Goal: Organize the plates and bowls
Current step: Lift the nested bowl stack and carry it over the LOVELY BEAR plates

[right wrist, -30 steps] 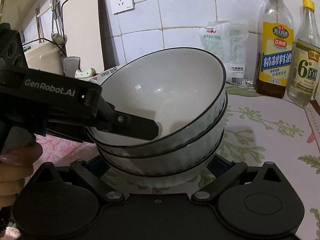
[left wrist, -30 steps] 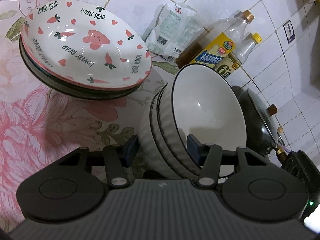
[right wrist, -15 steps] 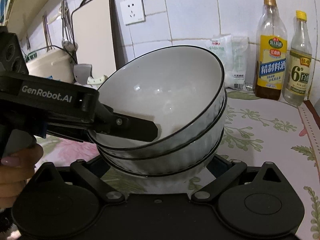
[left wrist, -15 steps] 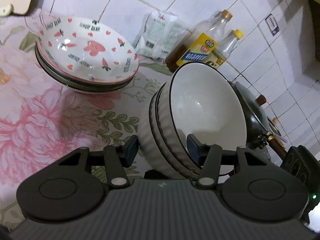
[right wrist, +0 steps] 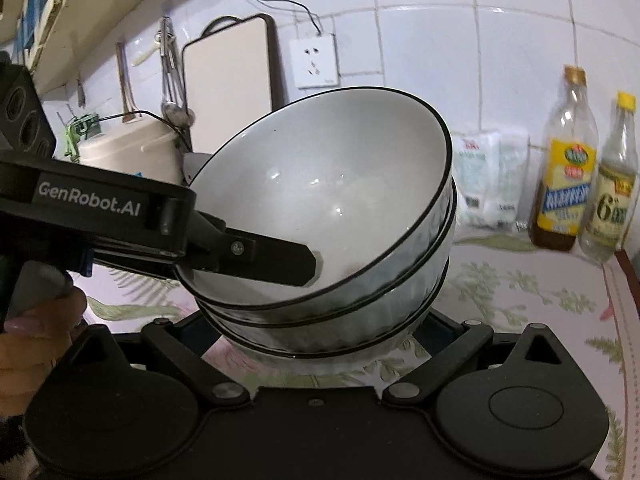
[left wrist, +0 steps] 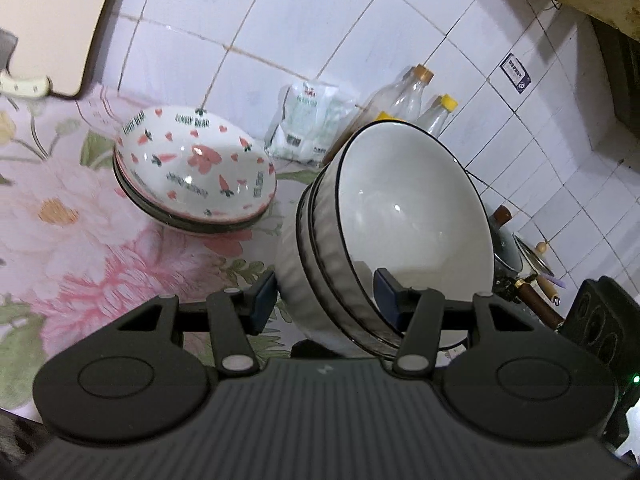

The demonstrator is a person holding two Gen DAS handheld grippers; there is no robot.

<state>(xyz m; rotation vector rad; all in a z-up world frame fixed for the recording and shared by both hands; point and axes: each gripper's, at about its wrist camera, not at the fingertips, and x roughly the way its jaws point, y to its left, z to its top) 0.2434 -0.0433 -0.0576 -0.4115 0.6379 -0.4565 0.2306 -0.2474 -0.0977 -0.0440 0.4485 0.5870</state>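
A stack of three white bowls [left wrist: 400,220] with black rims hangs tilted above the flowered counter. My left gripper [left wrist: 324,300] is shut on the stack's near rim, with one finger outside the wall and the other inside the top bowl. In the right wrist view that inner finger [right wrist: 272,256] lies across the top bowl [right wrist: 332,200]. My right gripper [right wrist: 320,340] is shut on the lowest bowl from both sides, its pads mostly hidden behind it. A stack of plates [left wrist: 196,172] with a heart and carrot print rests on the counter, left of the bowls.
Two oil bottles [right wrist: 568,176] and a white bag [right wrist: 484,180] stand against the tiled wall. A lidded dark pot [left wrist: 516,256] sits at the right. A cutting board [right wrist: 232,76], hanging utensils [right wrist: 170,76] and a cream appliance [right wrist: 128,152] line the back left. A hand [right wrist: 36,332] holds the left gripper.
Both grippers have risen together with the bowl stack held between them. The printed plates and the counter have dropped away in view, and more of the tiled wall shows.
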